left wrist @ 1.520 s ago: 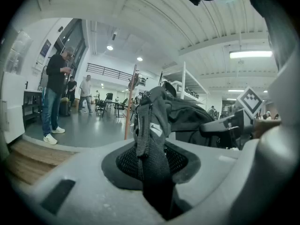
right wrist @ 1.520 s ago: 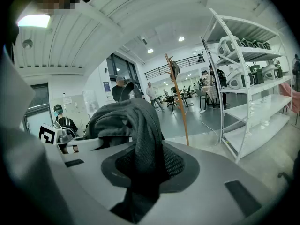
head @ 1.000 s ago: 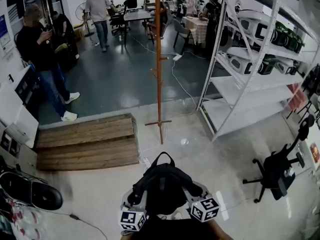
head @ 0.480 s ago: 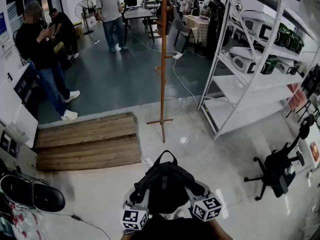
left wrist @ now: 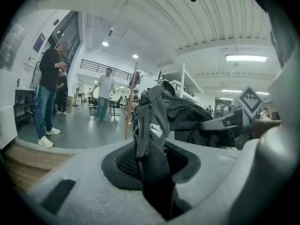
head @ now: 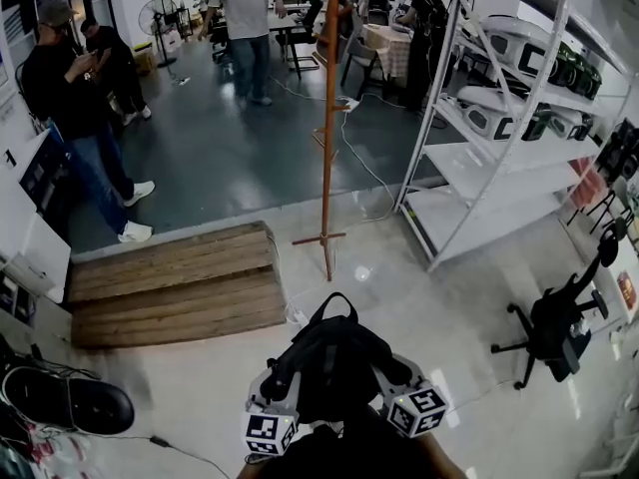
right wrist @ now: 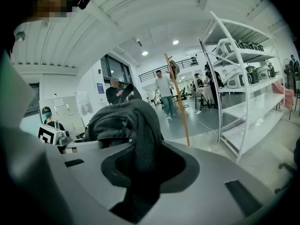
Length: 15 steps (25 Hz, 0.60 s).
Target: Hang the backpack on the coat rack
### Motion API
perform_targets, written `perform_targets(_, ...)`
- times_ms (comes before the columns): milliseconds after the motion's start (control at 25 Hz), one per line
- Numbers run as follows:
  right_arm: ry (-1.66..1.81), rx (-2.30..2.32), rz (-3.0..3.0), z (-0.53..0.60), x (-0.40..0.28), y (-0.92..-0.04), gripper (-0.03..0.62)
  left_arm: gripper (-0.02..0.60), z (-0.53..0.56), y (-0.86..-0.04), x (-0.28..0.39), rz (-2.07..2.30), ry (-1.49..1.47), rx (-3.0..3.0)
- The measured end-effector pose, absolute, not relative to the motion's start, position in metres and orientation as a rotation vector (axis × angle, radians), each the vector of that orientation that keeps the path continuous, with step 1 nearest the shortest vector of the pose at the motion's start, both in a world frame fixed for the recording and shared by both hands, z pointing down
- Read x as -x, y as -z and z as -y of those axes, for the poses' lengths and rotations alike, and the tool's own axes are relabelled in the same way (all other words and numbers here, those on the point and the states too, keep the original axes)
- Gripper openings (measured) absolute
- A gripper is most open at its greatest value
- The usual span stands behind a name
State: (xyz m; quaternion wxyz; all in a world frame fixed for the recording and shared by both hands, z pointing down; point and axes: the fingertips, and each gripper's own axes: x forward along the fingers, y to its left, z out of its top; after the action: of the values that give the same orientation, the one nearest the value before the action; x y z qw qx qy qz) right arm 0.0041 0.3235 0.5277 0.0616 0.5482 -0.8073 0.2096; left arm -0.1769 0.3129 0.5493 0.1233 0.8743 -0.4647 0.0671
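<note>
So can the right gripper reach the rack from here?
Probably not yet. The right gripper is shut on the backpack, and the rack stands well ahead across the floor. Nothing blocks the way, so walking closer should do it.

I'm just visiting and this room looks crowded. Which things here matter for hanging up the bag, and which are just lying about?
Part of the job:
backpack, coat rack, left tongs and right tongs, both clamped on the backpack.

Just lying about:
shelves, office chair, wooden boards, person in black.
</note>
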Motion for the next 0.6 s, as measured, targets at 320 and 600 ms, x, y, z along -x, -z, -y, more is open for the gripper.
perform_targets(320,-0.612,-1.646,2.438,-0.293,-0.003,-0.53,0.092,0.11,-0.283,-0.551,0.179,1.361,-0.193,-2.551)
perform_targets(600,-0.645,-1.63,2.465,-0.246,-0.015,-0.536,0.092,0.11,-0.239,-0.559,0.165,1.374,-0.207,-2.528)
